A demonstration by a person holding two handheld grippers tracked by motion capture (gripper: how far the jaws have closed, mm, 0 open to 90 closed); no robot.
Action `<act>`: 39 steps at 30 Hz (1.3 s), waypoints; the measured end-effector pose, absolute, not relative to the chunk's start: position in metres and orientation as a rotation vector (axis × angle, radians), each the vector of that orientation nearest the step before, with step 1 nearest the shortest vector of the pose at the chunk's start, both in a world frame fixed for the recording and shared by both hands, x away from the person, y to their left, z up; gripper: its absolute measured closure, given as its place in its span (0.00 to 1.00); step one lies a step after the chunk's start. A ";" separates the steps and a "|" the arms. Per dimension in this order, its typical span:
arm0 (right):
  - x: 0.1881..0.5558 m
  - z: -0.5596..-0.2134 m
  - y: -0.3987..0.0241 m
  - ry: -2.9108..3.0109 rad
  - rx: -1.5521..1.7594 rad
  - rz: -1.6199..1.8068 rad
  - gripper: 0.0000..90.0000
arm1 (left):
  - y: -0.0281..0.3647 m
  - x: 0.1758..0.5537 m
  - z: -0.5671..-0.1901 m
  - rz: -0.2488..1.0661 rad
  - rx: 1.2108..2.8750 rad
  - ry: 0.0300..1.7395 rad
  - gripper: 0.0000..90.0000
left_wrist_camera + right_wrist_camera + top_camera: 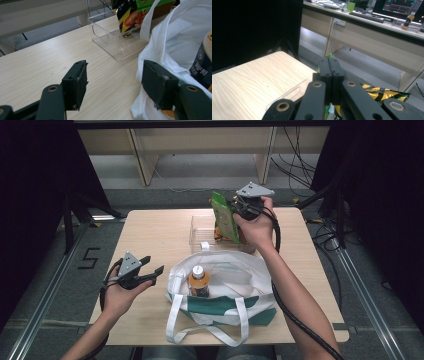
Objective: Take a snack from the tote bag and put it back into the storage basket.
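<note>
High view: right gripper (pixel 235 207), at one o'clock from the tote bag (pixel 220 295), is clamped on a green snack packet (pixel 224 216) above the clear bin (pixel 200 227), apparently for bagging. Left gripper view: left gripper (pixel 113 86) jaws apart, empty, beside the tote's rim. Right gripper view: jaws pressed together, packet edge pinched.

high: overhead, forward-down | 2 claw cams: close, share clear bin (pixel 117 45) probably

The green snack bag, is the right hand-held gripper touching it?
Touching. In the high view the right hand-held gripper is clamped on the green snack bag, holding it above the clear box.
</note>
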State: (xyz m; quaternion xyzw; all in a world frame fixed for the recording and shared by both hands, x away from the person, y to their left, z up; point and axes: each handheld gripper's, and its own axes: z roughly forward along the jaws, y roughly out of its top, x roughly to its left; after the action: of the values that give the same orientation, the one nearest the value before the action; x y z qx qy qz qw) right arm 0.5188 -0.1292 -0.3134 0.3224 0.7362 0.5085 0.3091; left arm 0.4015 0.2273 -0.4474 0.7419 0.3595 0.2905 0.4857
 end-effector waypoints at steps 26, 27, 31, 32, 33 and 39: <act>0.547 -0.333 -0.111 1.984 0.814 1.300 1.00 | 0.229 0.402 -0.448 0.709 1.806 0.880 0.41; 0.549 -0.334 -0.110 1.982 0.815 1.300 1.00 | 0.229 0.402 -0.448 0.709 1.807 0.880 0.41; 0.553 -0.335 -0.108 1.992 0.814 1.295 1.00 | 0.229 0.402 -0.448 0.710 1.808 0.877 0.41; 0.552 -0.336 -0.107 1.996 0.838 1.309 1.00 | 0.229 0.402 -0.448 0.709 1.807 0.879 0.41; 0.554 -0.336 -0.107 1.998 0.812 1.298 1.00 | 0.229 0.402 -0.448 0.708 1.807 0.880 0.41; 0.559 -0.337 -0.105 2.007 0.806 1.292 1.00 | 0.229 0.402 -0.448 0.708 1.809 0.878 0.41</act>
State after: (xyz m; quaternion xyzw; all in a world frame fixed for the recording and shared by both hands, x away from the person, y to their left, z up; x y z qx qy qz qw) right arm 0.5593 -0.1052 -0.3371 0.3046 0.7585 0.4881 0.3061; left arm 0.4021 0.2287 -0.4481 0.7426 0.3604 0.2909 0.4838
